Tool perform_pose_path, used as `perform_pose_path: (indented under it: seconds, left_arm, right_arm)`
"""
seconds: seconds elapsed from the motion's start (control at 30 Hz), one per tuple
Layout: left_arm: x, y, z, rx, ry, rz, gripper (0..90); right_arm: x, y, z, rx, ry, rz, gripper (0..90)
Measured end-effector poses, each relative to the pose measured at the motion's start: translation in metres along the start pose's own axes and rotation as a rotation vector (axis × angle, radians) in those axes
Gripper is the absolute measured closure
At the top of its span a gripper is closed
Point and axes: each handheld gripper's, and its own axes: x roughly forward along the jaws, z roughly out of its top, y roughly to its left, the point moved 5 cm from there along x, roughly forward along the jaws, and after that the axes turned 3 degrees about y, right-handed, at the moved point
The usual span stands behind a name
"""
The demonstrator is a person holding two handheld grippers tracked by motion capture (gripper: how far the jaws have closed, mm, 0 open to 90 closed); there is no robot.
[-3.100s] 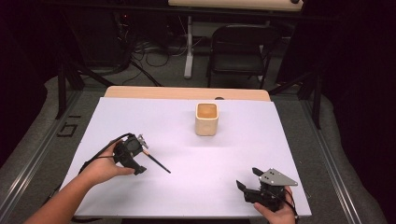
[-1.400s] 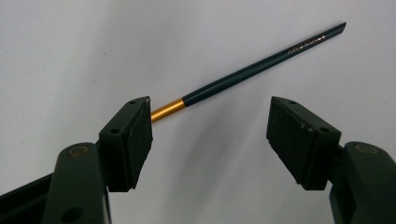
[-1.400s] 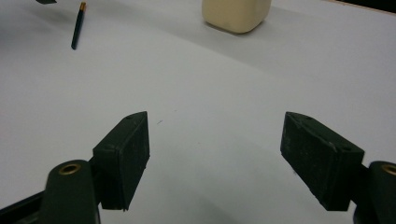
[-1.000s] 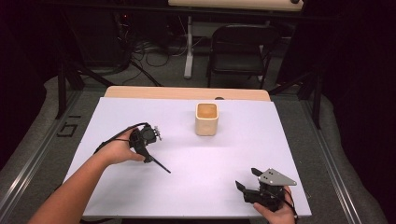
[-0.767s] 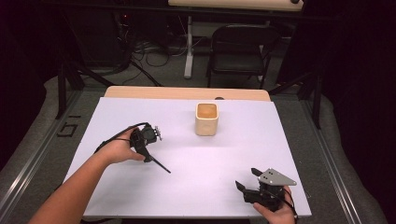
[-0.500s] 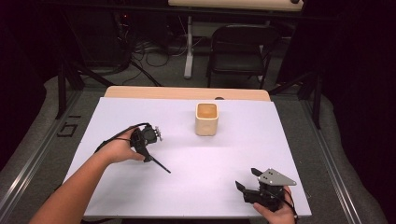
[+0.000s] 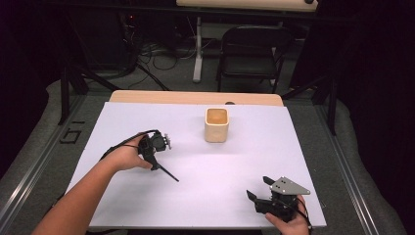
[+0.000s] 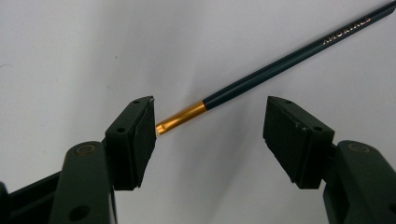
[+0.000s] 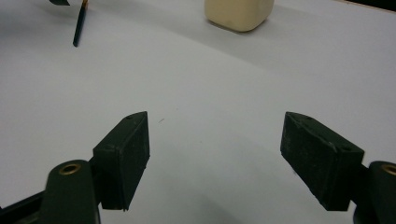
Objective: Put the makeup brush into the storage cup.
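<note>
Two seconds on, left gripper (image 8: 210,116) sits nearer the cup (image 7: 216,125), jaws apart around the pencil (image 8: 280,60). Right gripper (image 9: 215,135) idles, jaws apart — a grasp looks imminent.

Dark green pencil (image 8: 280,63), gold-ended, flat on table.

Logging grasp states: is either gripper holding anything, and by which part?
Nothing is held. The left gripper is open around the pencil's gold end; the right gripper is open over bare table.

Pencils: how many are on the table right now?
1. A dark green pencil with a gold end lies on the white table, its gold end between the open left gripper jaws. The cream cup's inside is hidden.
</note>
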Motion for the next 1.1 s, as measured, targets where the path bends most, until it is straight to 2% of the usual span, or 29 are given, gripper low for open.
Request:
perform_pose_path:
  seconds: [0.1, 0.3, 0.67, 0.93, 1.1]
  left_arm:
    - [0.001, 0.001, 0.001, 0.002, 0.011, 0.007, 34.9]
    - [0.003, 0.001, 0.002, 0.013, 0.024, -0.006, 38.7]
    - [0.008, 0.003, 0.004, 0.030, 0.046, -0.011, 39.3]
    - [0.012, 0.003, 0.006, 0.036, 0.048, -0.023, 43.4]
    - [0.013, 0.003, 0.007, 0.040, 0.049, -0.034, 49.0]
  right_arm:
    - [0.000, 0.000, 0.000, -0.001, 0.002, 0.001, 24.0]
    - [0.000, 0.000, 0.000, 0.000, 0.000, 0.002, 24.0]
    - [0.000, 0.001, 0.000, -0.004, 0.007, 0.006, 23.9]
    - [0.000, 0.001, -0.001, -0.004, 0.010, 0.007, 24.0]
    - [0.001, 0.001, -0.001, -0.002, 0.007, 0.008, 24.0]
